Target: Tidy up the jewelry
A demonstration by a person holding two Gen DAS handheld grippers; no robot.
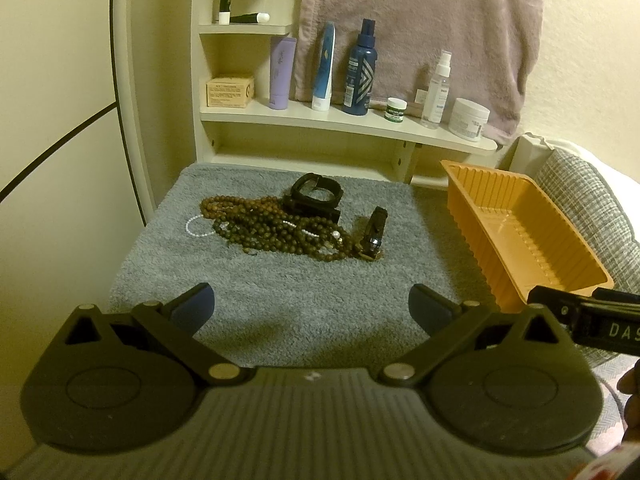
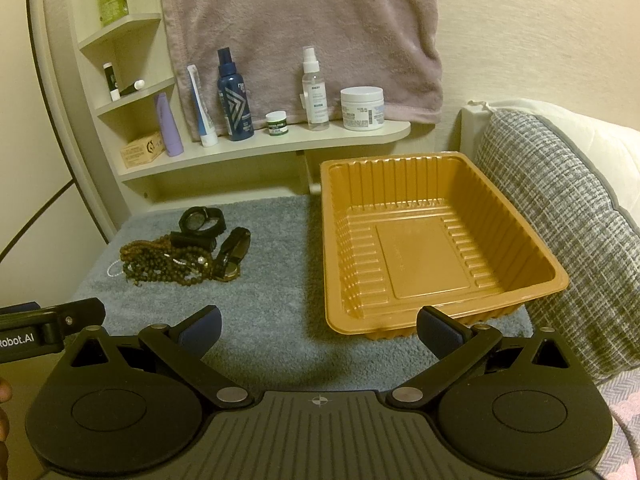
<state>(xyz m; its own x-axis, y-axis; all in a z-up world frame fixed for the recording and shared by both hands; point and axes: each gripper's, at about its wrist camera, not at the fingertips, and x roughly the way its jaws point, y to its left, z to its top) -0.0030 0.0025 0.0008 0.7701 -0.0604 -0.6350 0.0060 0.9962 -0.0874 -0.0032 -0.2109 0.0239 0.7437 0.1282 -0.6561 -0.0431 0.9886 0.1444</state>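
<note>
A pile of jewelry lies on a grey towel (image 1: pixel 280 300): brown bead necklaces (image 1: pixel 272 228) (image 2: pixel 160 264), a thin white bead strand (image 1: pixel 196 228), a black watch (image 1: pixel 316 194) (image 2: pixel 202 220) and a dark watch (image 1: pixel 374 236) (image 2: pixel 234 252). An empty orange plastic tray (image 1: pixel 520 236) (image 2: pixel 424 240) stands to the right of the pile. My left gripper (image 1: pixel 310 308) is open and empty, well short of the pile. My right gripper (image 2: pixel 318 328) is open and empty, in front of the tray's near edge.
A cream shelf (image 1: pixel 340 120) (image 2: pixel 280 144) behind the towel carries bottles, tubes, jars and a small box. A mauve towel (image 1: pixel 420 20) hangs on the wall. A grey woven cushion (image 2: pixel 560 220) sits right of the tray. A curved rim (image 1: pixel 124 80) borders the left.
</note>
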